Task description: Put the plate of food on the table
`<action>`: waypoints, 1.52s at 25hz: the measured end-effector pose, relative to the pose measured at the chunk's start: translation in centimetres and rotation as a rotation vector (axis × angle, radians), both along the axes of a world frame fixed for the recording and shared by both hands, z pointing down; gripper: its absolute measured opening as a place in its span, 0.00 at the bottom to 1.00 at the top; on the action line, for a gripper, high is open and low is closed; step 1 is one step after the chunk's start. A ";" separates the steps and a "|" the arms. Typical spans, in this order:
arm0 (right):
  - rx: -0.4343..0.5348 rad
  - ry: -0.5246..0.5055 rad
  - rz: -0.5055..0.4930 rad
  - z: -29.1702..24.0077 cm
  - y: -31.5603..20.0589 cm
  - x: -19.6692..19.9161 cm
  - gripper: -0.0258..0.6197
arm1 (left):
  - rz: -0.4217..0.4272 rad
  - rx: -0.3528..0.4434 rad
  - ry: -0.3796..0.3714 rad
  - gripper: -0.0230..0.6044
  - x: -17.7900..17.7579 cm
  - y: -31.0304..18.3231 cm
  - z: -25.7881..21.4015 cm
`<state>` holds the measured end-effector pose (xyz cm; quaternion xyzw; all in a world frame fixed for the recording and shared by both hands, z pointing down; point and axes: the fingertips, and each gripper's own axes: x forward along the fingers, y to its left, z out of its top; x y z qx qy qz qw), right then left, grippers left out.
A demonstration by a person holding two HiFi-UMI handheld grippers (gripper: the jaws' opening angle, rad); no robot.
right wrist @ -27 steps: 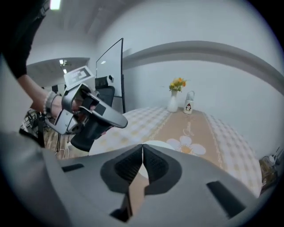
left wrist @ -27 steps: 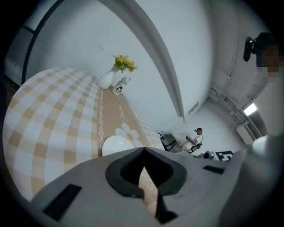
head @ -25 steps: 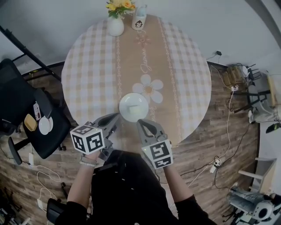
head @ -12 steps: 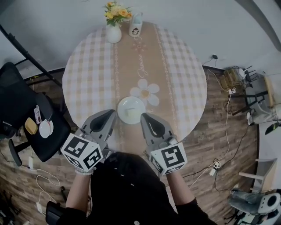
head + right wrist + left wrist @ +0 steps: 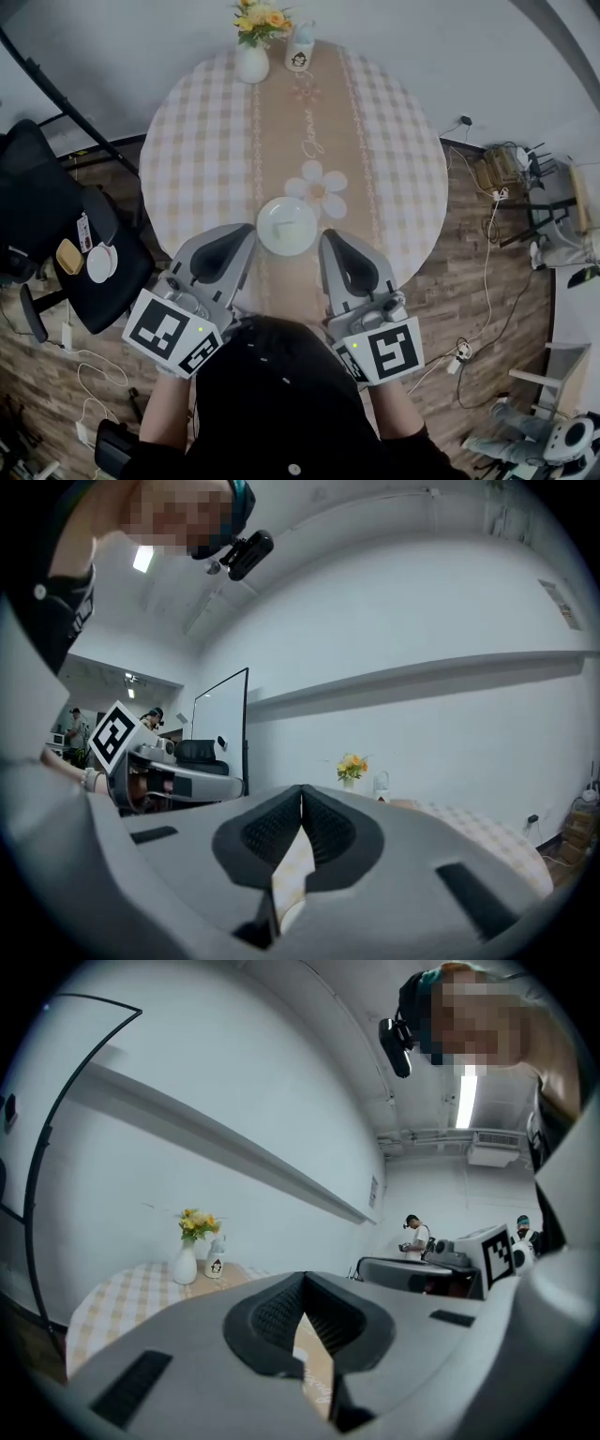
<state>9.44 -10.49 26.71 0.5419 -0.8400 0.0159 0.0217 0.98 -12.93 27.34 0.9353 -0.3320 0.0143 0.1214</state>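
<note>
Both grippers have risen since a second ago and now flank the plate [image 5: 287, 225], which rests on the counter [image 5: 394, 159]. Left gripper [image 5: 246, 234] and right gripper [image 5: 328, 240] are closed and empty. Placement appears complete.

We see plain pale wall [image 5: 122, 37] behind round tabletop [image 5: 202, 141] in beige check cloth. Floor [image 5: 511, 319] brown wood plank. Black chair [image 5: 52, 220] at left, near tabletop edge. We spot cables [image 5: 487, 246] trailing across floor at right, white shelf unit [image 5: 562, 361] further out. Long ledge [image 5: 216, 1143] runs along wall. Ceiling strip light [image 5: 467, 1099] lit. We note black-framed board [image 5: 223, 738] standing by wall.
</note>
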 end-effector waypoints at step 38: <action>-0.005 0.027 0.047 0.1 0.2 0.8 0.04 | 0.067 0.034 -0.039 0.04 1.6 1.4 -0.2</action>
